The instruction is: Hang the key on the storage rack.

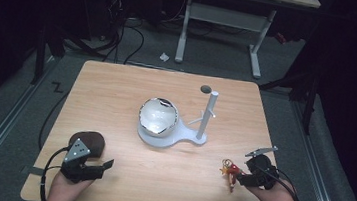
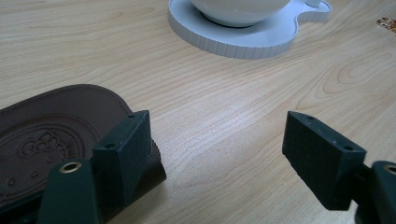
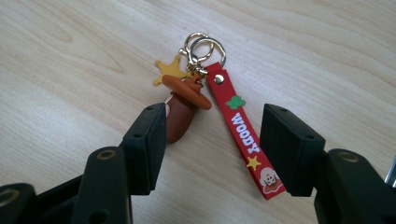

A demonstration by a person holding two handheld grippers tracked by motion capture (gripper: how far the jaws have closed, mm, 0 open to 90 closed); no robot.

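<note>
A light wooden table [image 1: 117,89] with fine wavy grain spans the centre of the high view. At its middle stands a white moulded stand [image 1: 182,137] with a ribbed edge, its round end carrying a glossy, mirror-like bowl [image 1: 158,116] and its narrower end a slim upright white post [image 1: 207,114] with a short side peg.

At the lower left of the high view the left gripper [image 1: 96,168] lies low over the table, its matte black jaws spread wide with bare wood between them. In the left gripper view a dark brown leather pouch [image 2: 51,140], oval, with a stitched rim and an embossed cartoon figure, lies flat at the lower left of the frame, just beside or under the left jaw; whether they touch cannot be told.

At the lower right of the high view the right gripper [image 1: 239,176] is released too, its jaws standing apart on either side of a keychain [image 3: 205,102]. This lies flat on the wood: gold metal rings at the upper middle of the right gripper view, a yellow rubber star, a brown rubbery hat-shaped charm, and a red strap lettered WOODY running down toward the lower right.
</note>
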